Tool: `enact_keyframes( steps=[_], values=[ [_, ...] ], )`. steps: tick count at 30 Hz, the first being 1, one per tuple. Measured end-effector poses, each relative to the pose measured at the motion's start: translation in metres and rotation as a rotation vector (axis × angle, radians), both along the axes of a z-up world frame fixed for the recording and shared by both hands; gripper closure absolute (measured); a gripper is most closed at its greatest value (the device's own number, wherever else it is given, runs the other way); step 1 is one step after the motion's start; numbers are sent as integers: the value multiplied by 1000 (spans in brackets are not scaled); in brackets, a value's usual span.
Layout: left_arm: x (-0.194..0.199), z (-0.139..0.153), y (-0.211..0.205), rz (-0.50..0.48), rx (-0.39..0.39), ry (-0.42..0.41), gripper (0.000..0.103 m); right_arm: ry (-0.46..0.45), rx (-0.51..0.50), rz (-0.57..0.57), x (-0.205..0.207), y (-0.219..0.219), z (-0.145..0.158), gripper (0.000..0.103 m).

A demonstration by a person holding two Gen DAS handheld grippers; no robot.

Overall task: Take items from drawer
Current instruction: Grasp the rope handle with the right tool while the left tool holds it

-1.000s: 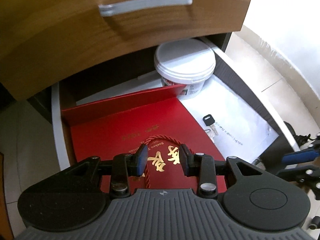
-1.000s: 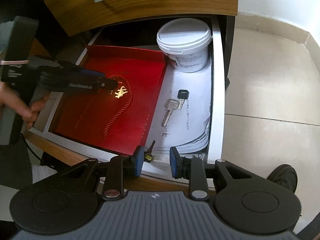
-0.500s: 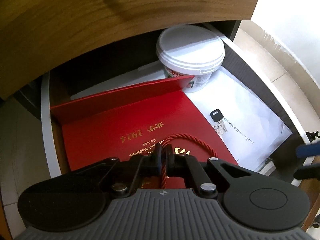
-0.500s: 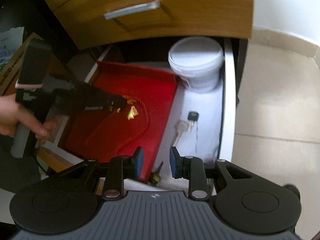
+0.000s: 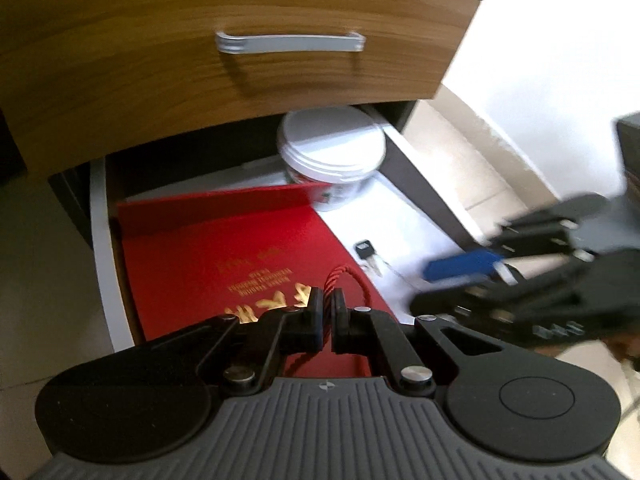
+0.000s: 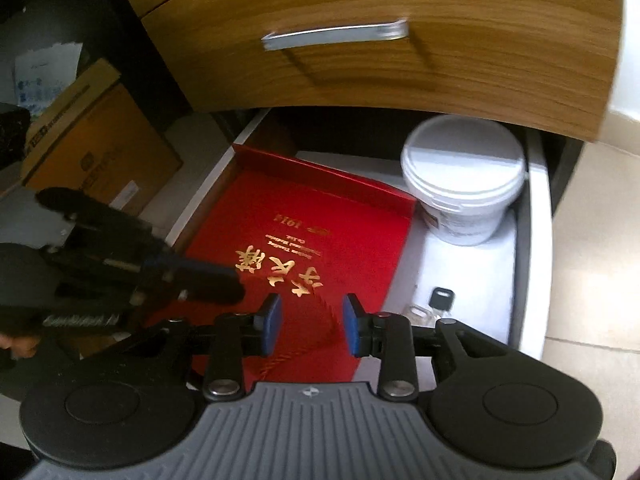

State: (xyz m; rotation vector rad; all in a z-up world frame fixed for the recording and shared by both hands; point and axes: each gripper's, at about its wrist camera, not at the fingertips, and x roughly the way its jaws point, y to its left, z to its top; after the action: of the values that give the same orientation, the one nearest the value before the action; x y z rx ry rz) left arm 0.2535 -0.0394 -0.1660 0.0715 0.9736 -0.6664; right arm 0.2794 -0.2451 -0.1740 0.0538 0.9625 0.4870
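A flat red gift bag [image 5: 224, 256] with gold lettering lies in the open lower drawer [image 6: 536, 264]; it also shows in the right wrist view [image 6: 320, 240]. My left gripper [image 5: 328, 312] is shut on the bag's red rope handle [image 5: 340, 276]. My right gripper [image 6: 310, 322] is open, its blue pads either side of the rope above the bag's near end. A white lidded tub [image 5: 332, 152] stands at the drawer's back right. Keys with a black head [image 5: 366, 250] lie on white paper [image 5: 400, 232] right of the bag.
The closed wooden drawer above, with a silver handle [image 5: 290, 42], overhangs the open one. Cardboard boxes [image 6: 92, 136] sit on the floor to the left. Tiled floor [image 6: 592, 240] lies to the right.
My left gripper closed on the rope handle and has pulled back and up with it. My right gripper moved left and forward over the bag's near end, next to the left gripper.
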Motion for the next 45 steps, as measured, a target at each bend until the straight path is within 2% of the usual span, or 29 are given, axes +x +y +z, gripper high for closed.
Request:
enact_keyframes(
  steps=[7, 11, 12, 18, 21, 23, 25, 29, 37, 39, 41, 43, 45],
  values=[
    [-12, 3, 0, -27, -56, 38, 99, 17, 18, 49, 11, 4, -10, 67],
    [-14, 6, 1, -35, -67, 39, 99, 33, 43, 65, 15, 2, -14, 87],
    [-14, 7, 2, -31, -70, 38, 99, 34, 52, 69, 15, 1, -15, 95],
    [-19, 8, 2, -29, -53, 17, 98, 52, 144, 44, 12, -2, -8, 98],
    [-21, 9, 0, -31, -32, -13, 88, 28, 152, 43, 7, -1, 0, 98],
    [-20, 8, -2, -43, -8, -28, 71, 30, 182, 38, 5, -3, 4, 98],
    [-19, 6, -4, -52, 11, -41, 64, 27, 190, 39, 3, -2, 8, 98],
    [-13, 5, -5, -38, 29, -49, 62, 5, 203, 22, -1, -3, 17, 97],
    [-3, 5, -18, -52, 63, -74, 66, -42, 238, 6, -10, -6, 32, 96],
    [-5, 6, -21, -45, 70, -86, 72, -53, 243, 11, -14, -8, 35, 96],
    [-7, 6, -22, -32, 80, -89, 85, -60, 244, 7, -17, -9, 38, 96],
    [-9, 5, -21, -7, 84, -85, 94, -59, 241, 4, -21, -11, 39, 95],
    [-11, 6, -18, 17, 89, -89, 98, -60, 237, 2, -24, -11, 41, 93]
  ],
)
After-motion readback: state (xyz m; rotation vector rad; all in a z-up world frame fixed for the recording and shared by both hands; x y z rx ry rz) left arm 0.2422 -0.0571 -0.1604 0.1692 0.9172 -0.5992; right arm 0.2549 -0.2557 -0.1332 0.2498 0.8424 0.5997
